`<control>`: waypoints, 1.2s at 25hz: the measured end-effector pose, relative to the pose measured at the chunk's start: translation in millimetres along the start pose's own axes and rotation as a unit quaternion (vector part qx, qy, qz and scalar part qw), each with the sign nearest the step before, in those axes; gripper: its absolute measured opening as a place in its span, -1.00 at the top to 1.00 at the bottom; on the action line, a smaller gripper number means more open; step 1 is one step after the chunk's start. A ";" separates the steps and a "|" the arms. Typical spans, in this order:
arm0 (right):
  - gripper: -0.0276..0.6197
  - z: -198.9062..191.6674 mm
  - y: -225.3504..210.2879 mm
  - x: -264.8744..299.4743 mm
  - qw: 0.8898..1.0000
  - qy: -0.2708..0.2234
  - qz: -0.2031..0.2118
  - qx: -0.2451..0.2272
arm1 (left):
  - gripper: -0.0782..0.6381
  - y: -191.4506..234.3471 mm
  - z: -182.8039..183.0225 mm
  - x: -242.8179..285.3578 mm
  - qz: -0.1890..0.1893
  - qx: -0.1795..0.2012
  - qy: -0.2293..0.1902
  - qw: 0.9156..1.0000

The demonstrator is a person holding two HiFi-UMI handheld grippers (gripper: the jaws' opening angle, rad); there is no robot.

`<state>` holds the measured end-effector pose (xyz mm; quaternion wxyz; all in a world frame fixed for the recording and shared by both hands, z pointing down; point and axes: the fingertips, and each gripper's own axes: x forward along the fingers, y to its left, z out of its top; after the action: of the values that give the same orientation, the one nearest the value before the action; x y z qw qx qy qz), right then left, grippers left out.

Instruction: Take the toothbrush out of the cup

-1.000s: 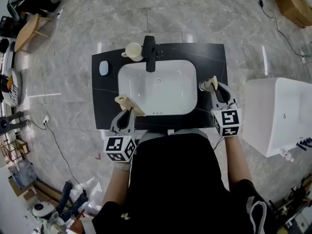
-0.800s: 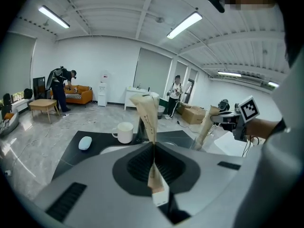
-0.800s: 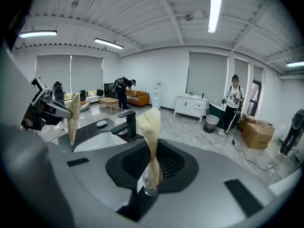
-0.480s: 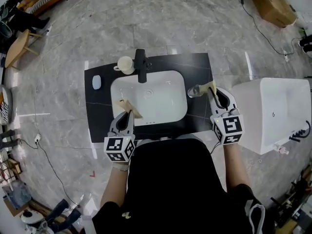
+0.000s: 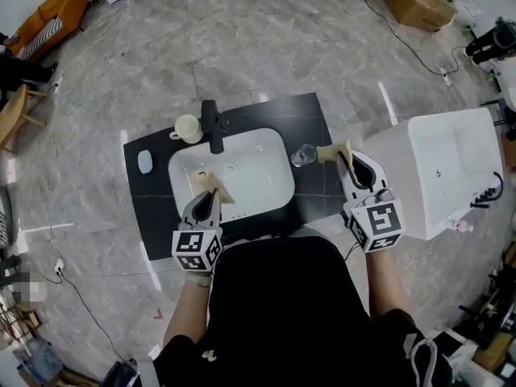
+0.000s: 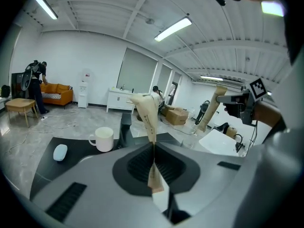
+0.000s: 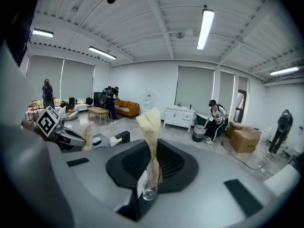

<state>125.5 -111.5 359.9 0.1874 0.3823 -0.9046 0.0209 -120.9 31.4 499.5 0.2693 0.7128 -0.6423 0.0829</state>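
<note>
Cups are two: one white mug (image 5: pixel 188 127) on the counter (image 5: pixel 309 121) beside the tap (image 5: pixel 214 125), and one clear glass (image 5: pixel 304 156) pinched by the closed right claw (image 5: pixel 327 152). The left claw (image 5: pixel 215 185) is closed and empty.

No legible text, brand or number, left gripper (image 5: pixel 211 187) and right gripper (image 5: pixel 334 152) carry square marker patterns only, mark on white unit (image 5: pixel 451 147) right of sink (image 5: pixel 258 180) unreadable

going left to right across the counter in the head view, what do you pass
pale oval object → white mug → black faucet → clear glass → right gripper → off the counter, white tub
</note>
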 end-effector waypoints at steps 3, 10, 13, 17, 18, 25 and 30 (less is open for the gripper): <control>0.74 -2.0 -3.4 -13.1 1.000 0.001 -0.017 0.009 | 0.71 -9.4 4.1 10.3 -0.024 0.010 0.003 1.000; 0.75 -24.1 -10.4 -41.9 0.997 0.015 -0.058 0.040 | 0.71 -37.9 11.1 37.3 -0.084 0.039 0.015 0.996; 0.75 -37.8 -12.4 -53.8 0.995 0.028 -0.080 0.058 | 0.71 -48.0 13.7 49.3 -0.109 0.050 0.023 0.993; 0.75 -59.4 -13.0 -68.3 0.991 0.035 -0.102 0.076 | 0.71 -64.3 13.7 60.4 -0.138 0.068 0.033 0.988; 0.75 -64.6 -12.8 -71.4 0.990 0.038 -0.106 0.081 | 0.71 -68.9 13.9 62.5 -0.145 0.072 0.035 0.986; 0.75 -106.2 -2.7 -85.9 0.983 0.060 -0.128 0.114 | 0.71 -90.2 13.6 70.1 -0.179 0.095 0.049 0.978; 0.75 -135.3 2.7 -91.9 0.978 0.070 -0.143 0.137 | 0.71 -100.2 13.8 71.4 -0.191 0.105 0.054 0.974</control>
<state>225.9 -22.3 453.3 0.1973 0.5270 -0.8140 0.1441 -16.3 -34.6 493.2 0.2378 0.8412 -0.4664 0.1356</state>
